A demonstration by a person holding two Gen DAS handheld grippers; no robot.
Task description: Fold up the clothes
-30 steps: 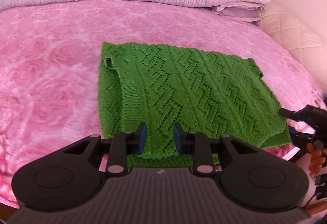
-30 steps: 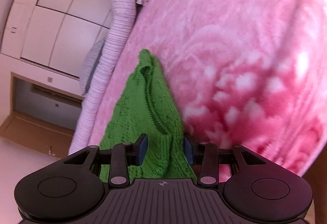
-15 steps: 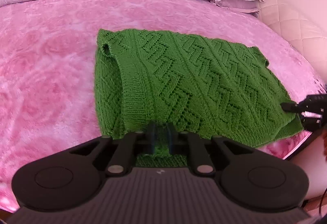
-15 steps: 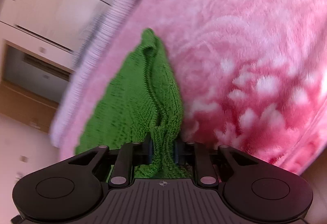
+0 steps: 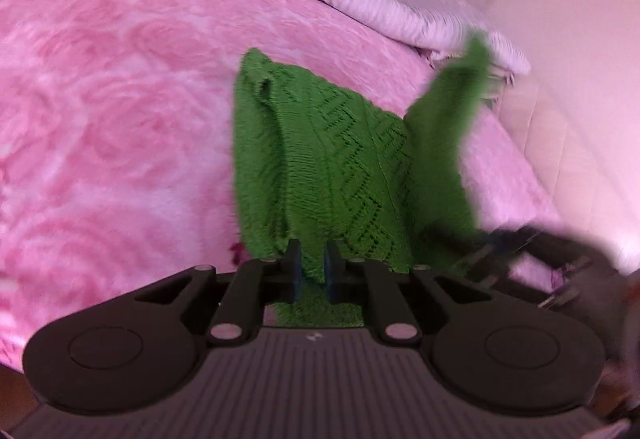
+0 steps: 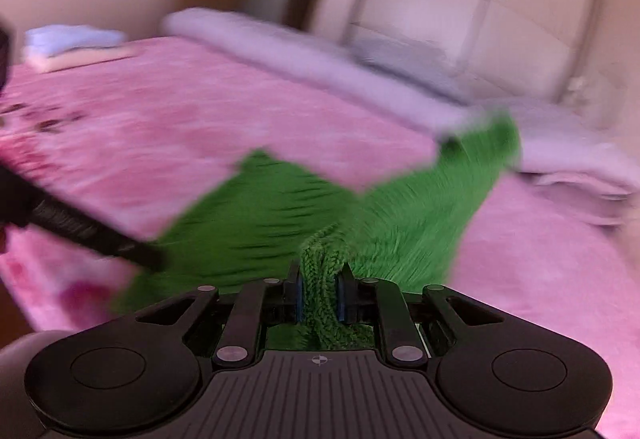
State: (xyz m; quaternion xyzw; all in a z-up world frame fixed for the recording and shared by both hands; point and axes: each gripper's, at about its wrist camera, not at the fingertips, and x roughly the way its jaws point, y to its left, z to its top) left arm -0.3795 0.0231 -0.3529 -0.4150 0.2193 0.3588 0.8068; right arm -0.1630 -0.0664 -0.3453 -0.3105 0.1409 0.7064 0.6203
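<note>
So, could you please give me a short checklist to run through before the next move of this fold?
1. Left tongs gripping the green sweater: ok, the knit sits between the pads, and the jaws are closing on it.
2. Right tongs gripping the sweater: ok, a bunched edge is pinched between the pads.
3. Right side lifted off the pink blanket: ok, it rises in a blurred flap.
4. Left side flat on the blanket: ok, though rumpled near the far corner.
5. Landing area free of other things: ok, only blanket shows around the sweater.
6. Edges lined up for the fold: cannot tell, too blurred.
</note>
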